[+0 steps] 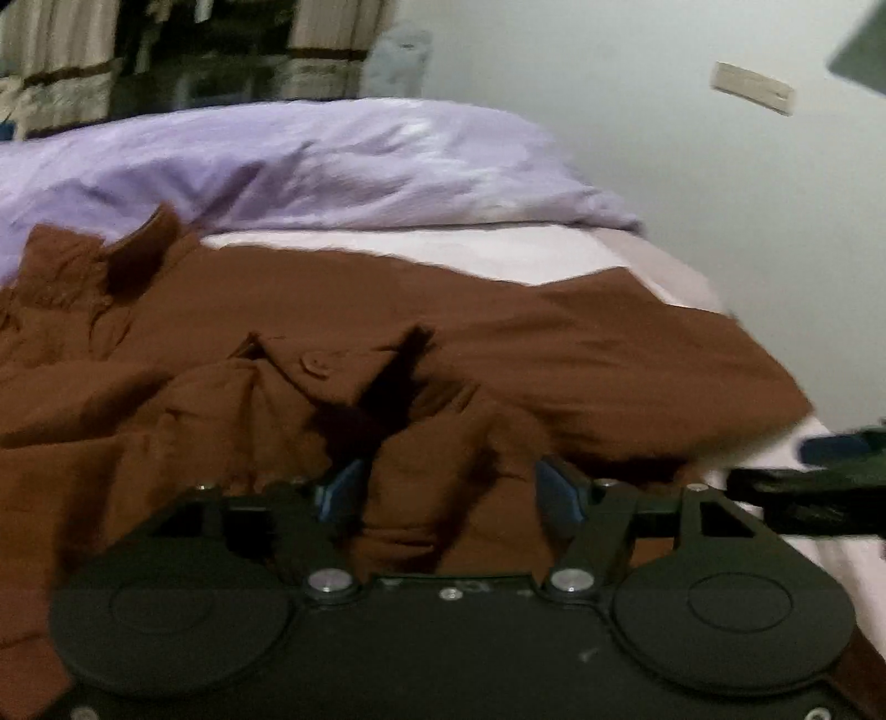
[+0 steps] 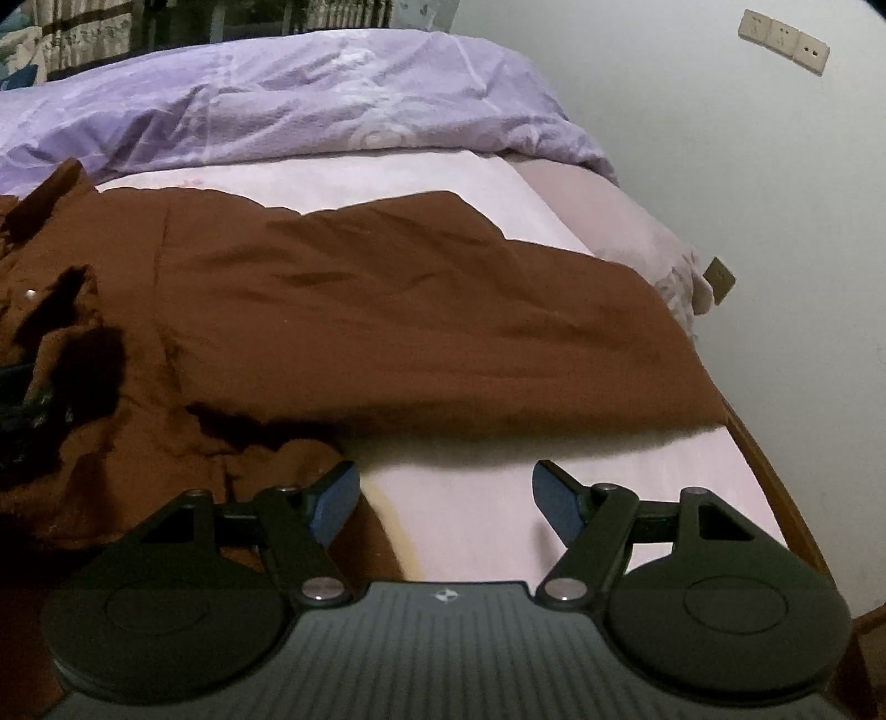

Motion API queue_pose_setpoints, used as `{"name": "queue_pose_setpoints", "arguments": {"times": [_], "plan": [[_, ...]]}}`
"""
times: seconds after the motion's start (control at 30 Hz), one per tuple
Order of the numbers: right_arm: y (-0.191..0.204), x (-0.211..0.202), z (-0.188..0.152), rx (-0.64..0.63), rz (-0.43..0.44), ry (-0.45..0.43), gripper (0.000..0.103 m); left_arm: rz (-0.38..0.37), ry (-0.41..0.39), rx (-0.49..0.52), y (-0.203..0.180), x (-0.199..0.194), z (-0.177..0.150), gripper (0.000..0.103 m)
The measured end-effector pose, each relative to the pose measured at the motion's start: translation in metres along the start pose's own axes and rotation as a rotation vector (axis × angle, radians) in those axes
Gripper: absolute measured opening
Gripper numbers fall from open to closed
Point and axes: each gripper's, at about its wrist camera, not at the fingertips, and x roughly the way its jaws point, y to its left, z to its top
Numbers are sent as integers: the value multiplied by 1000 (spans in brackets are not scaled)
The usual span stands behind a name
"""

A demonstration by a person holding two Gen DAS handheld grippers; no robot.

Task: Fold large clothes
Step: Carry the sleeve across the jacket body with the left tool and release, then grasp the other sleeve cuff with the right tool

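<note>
A large brown shirt (image 1: 554, 354) lies spread and partly bunched on the pale pink bed sheet (image 1: 498, 255); a collar and a button show near its middle. My left gripper (image 1: 451, 490) is open, and a fold of the shirt stands between its blue pads. The view is blurred. In the right wrist view the shirt (image 2: 387, 321) covers the bed's middle and left. My right gripper (image 2: 446, 498) is open and empty over bare sheet (image 2: 476, 515), its left finger beside the shirt's near edge. The right gripper shows at the left view's right edge (image 1: 819, 482).
A lilac duvet (image 2: 304, 99) is heaped at the far side of the bed. A white wall with sockets (image 2: 783, 39) runs along the right. The bed's wooden edge (image 2: 786, 498) curves at the right. Curtains (image 1: 61, 55) hang at the far left.
</note>
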Motion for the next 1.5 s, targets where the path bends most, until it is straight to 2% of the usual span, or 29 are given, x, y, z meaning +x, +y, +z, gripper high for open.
{"name": "queue_pose_setpoints", "arguments": {"times": [0.1, 0.23, 0.33, 0.43, 0.5, 0.57, 0.63, 0.7, 0.77, 0.9, 0.93, 0.97, 1.0, 1.03, 1.1, 1.17, 1.23, 1.33, 1.43, 1.5], "plan": [[-5, 1, -1, 12, -24, 4, 84, -30, -15, 43, -14, -20, -6, 71], [-18, 9, -2, 48, -48, 30, 84, -93, -5, 8, -11, -39, -18, 72], [-35, 11, 0, 103, -49, 32, 84, -106, -5, 7, -3, -61, -30, 72], [-53, 15, 5, 154, -70, 21, 84, -45, -46, 48, 12, -84, -31, 73], [-66, 21, 10, 173, -107, 10, 85, 30, -73, 56, 28, -95, -29, 74], [-81, 31, 15, 203, -129, 8, 84, 105, -68, 34, 51, -97, -27, 75], [-105, 46, 18, 282, -95, 17, 84, 171, -46, 14, 74, -99, -29, 75], [-136, 64, 17, 420, -30, 49, 84, 232, -37, -11, 96, -106, -32, 75], [-160, 78, 14, 552, 32, 65, 84, 262, -35, -28, 113, -116, -35, 75], [-187, 96, 17, 765, 116, 9, 92, 332, -26, -37, 141, -137, -47, 75], [-188, 100, 20, 787, 133, 2, 89, 347, -24, -48, 148, -142, -51, 75], [-186, 104, 24, 796, 129, -9, 78, 363, -21, -68, 156, -147, -55, 75], [-182, 107, 28, 782, 96, -26, 58, 370, -18, -82, 161, -152, -59, 75], [-176, 113, 33, 751, 83, -19, 14, 380, -12, -97, 168, -156, -62, 75], [-168, 113, 39, 721, 88, -52, 11, 410, -4, -114, 181, -170, -72, 75], [-152, 97, 45, 648, 84, -102, 10, 431, -14, -120, 187, -177, -74, 75], [-130, 70, 51, 551, 134, -167, 10, 436, -35, -129, 189, -182, -74, 75], [-72, 34, 57, 355, 221, -241, 9, 437, -58, -124, 187, -187, -71, 75], [-13, 23, 54, 189, 287, -222, 9, 438, -60, -103, 182, -191, -69, 75], [15, 30, 50, 105, 264, -200, 10, 431, -56, -84, 174, -190, -70, 75]]}}
